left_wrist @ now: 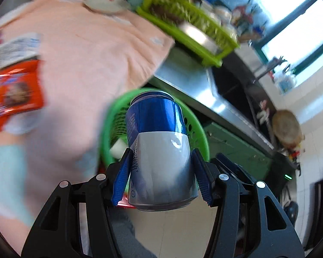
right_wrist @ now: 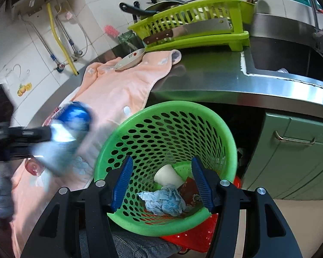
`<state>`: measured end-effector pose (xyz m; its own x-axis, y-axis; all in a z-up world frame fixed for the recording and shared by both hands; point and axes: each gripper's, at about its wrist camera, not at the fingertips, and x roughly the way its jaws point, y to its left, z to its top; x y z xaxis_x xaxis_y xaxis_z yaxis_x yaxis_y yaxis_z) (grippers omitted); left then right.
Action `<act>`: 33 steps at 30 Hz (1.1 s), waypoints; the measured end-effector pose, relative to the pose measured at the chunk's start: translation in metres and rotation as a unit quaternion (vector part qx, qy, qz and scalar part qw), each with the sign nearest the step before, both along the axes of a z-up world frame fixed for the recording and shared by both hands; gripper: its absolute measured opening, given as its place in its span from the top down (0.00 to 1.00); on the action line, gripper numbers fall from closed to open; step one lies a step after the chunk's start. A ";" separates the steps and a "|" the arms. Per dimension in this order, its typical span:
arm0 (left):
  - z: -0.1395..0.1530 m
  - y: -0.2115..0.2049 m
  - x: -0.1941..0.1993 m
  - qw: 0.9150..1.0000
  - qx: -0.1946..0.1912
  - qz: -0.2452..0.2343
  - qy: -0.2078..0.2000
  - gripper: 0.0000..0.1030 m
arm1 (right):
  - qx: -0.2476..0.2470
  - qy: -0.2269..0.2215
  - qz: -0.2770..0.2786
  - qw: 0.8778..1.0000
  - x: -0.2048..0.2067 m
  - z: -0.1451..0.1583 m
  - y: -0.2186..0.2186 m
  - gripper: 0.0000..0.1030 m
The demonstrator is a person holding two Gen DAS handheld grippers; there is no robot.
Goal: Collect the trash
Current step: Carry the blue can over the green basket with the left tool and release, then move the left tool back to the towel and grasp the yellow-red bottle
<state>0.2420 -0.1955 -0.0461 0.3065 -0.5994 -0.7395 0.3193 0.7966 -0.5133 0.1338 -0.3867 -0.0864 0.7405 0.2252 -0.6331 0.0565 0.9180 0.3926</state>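
My left gripper [left_wrist: 160,178] is shut on a blue and silver drink can [left_wrist: 159,148] and holds it in the air in front of a green perforated basket [left_wrist: 109,126]. In the right wrist view the can [right_wrist: 69,131] shows blurred at the left, left of the basket [right_wrist: 230,142]. My right gripper [right_wrist: 162,183] is open, its fingers astride the basket's near rim. Inside the basket lie a white paper cup [right_wrist: 168,175], crumpled blue-white tissue [right_wrist: 163,201] and a red wrapper [right_wrist: 188,189]. An orange snack packet [left_wrist: 15,92] and a white wrapper [left_wrist: 13,49] lie on the pink cloth [left_wrist: 86,49].
A steel counter [right_wrist: 204,81] carries the pink cloth [right_wrist: 114,88], a small dish [right_wrist: 129,61] and a lime dish rack [right_wrist: 193,30] with a cleaver [right_wrist: 189,31]. A sink [right_wrist: 286,58] is to the right, green cabinet doors [right_wrist: 290,157] below. A red basket [right_wrist: 196,236] sits under the green one.
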 end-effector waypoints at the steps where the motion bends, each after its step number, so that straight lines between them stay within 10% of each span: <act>1: -0.011 -0.018 0.007 1.000 0.009 -0.014 0.008 0.46 | 0.001 0.000 0.000 1.000 -0.001 -0.001 -0.001 0.47; 16: -0.098 -0.102 0.038 0.992 0.107 -0.059 0.036 0.45 | 0.006 0.015 -0.014 1.000 -0.011 -0.019 -0.021 0.45; 33: -0.030 -0.013 -0.015 0.997 0.073 -0.016 -0.028 0.45 | -0.010 -0.021 0.012 1.000 -0.015 0.012 0.016 0.36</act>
